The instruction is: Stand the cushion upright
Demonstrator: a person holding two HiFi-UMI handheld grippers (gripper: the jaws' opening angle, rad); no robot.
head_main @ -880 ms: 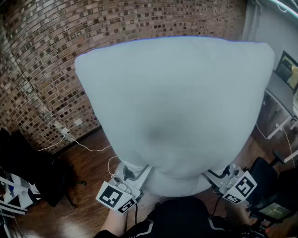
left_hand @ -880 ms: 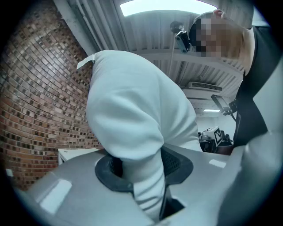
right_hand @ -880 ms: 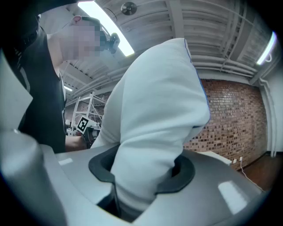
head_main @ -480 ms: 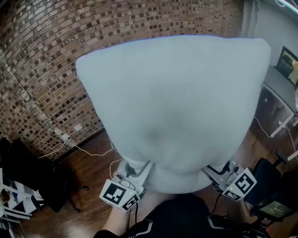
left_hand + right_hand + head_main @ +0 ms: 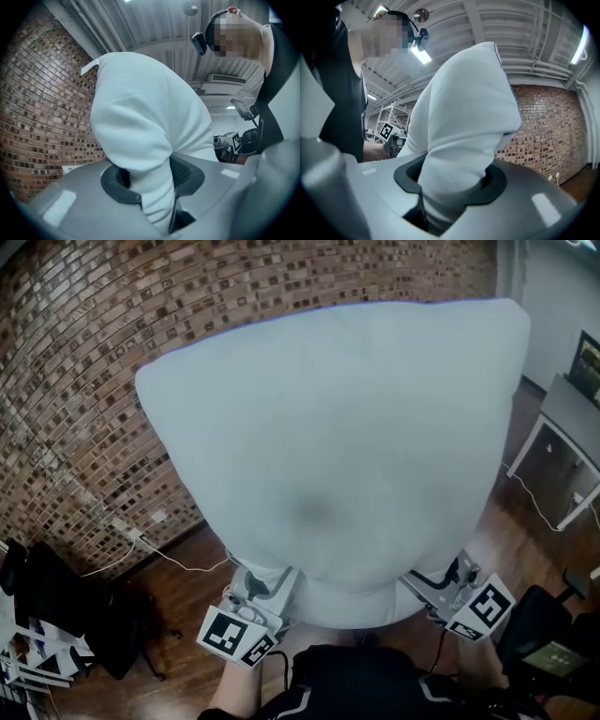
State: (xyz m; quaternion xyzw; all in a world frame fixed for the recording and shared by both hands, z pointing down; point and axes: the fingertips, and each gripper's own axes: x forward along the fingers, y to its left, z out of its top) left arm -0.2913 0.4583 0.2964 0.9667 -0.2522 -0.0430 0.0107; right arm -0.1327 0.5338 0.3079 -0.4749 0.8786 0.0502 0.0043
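A large white cushion (image 5: 337,446) hangs in the air before me and fills most of the head view. My left gripper (image 5: 267,592) is shut on its lower left edge, and my right gripper (image 5: 436,585) is shut on its lower right edge. In the left gripper view the cushion (image 5: 140,112) bulges up out of the left gripper (image 5: 152,176), with a fold of fabric pinched between the pads. The right gripper view shows the same: the cushion (image 5: 464,126) rises from the right gripper (image 5: 452,180). What lies behind and under the cushion is hidden.
A brick wall (image 5: 84,362) stands behind the cushion. White cables (image 5: 178,559) run over the wooden floor at the left, near dark bags (image 5: 56,606). A grey table (image 5: 572,418) stands at the right, and a black chair (image 5: 548,634) is at the lower right.
Both grippers keep their hold on the cushion. The cushion has swung slightly, its top left corner dropping and its top right corner rising, and the room behind has slid down a little.
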